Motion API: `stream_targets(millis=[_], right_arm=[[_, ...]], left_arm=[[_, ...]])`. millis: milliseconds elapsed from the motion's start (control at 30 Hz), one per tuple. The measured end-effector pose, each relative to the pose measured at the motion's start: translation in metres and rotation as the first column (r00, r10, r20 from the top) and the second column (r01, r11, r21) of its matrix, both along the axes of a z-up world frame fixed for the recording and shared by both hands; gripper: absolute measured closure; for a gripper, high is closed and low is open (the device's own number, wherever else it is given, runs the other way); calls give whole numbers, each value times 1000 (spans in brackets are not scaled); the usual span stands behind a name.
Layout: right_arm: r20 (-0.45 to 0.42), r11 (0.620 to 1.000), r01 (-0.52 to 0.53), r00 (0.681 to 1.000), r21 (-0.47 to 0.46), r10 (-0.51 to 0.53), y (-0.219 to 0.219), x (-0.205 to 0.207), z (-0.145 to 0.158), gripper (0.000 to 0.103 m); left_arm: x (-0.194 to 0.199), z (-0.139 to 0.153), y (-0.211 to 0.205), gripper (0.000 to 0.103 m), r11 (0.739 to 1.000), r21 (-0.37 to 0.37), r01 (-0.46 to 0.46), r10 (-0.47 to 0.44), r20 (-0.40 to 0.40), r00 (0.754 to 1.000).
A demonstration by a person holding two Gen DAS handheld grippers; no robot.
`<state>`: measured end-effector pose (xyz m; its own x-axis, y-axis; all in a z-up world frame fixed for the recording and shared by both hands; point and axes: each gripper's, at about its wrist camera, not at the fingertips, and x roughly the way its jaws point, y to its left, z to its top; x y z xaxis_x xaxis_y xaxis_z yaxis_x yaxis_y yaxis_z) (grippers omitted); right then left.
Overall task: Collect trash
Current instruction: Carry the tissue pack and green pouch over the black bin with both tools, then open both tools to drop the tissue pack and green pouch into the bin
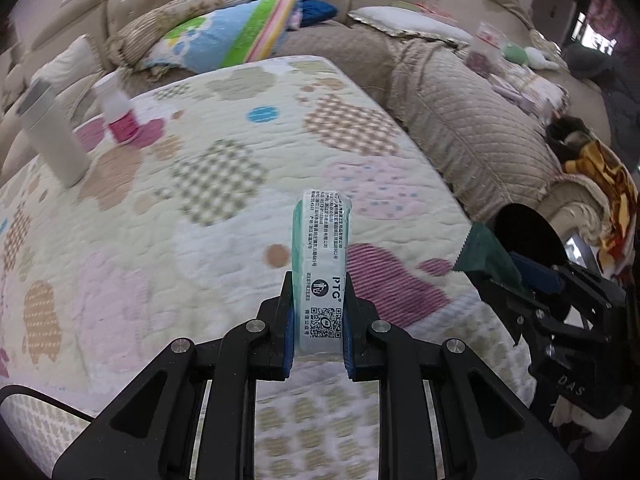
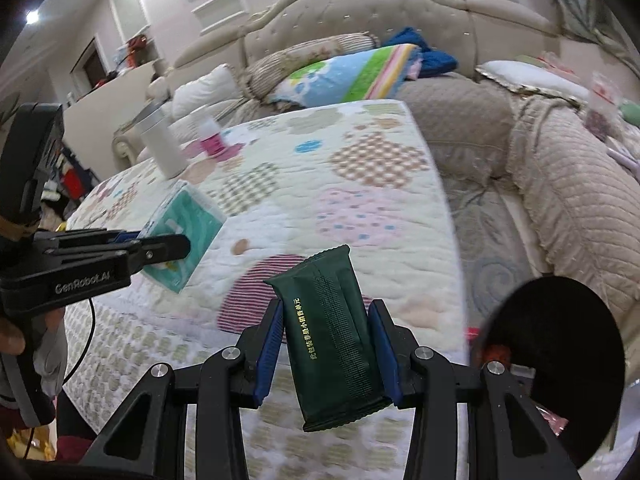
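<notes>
The left hand-held gripper [image 1: 318, 316] clamps a pale-green plastic tissue pack [image 1: 322, 264]; the right hand-held gripper [image 2: 326, 344] clamps a dark-green foil wrapper [image 2: 332, 344] over the quilted bed [image 1: 160, 216]. Carrying stage, I judge; next, release into the round black bin [image 2: 560, 356] at right.

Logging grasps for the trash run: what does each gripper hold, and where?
Left gripper pinches the tissue pack across its near end; right gripper grips the dark green packet mid-body.
</notes>
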<state>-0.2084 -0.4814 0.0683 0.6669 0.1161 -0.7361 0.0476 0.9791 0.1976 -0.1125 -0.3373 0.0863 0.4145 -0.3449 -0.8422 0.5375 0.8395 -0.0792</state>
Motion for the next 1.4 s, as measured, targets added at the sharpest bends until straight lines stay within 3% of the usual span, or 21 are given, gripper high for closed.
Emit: stream_targets(millis=[300,733,1267,1333,1367,1400], right_arm=[[-4,990,139,990,-12,-139,-62,-27,4,61],[-51,950,312,949,-8,-312,-144,-55,-14,61],[-90,913,409,910,21,-405,-183,-59,-31,61],[-100,906,423,903,33,-418,-187,-59,-33,60],[-102,902,431,899,37,-426,-187,-60,-33,54],[-103,898,439,896,46,-432,-188,-61,-33,51]], left_arm=[[-20,-1,-63,87,992,-16,121,-122,-21,992],[-45,-12,-150,87,963,-40,266,-268,-71,961],[-52,-32,-201,86,942,-69,330,-336,-122,934],[-52,-33,-203,78,937,-79,341,-349,-120,929],[-53,-33,-204,73,935,-87,345,-354,-120,928],[-52,-32,-203,60,932,-100,347,-358,-119,926]])
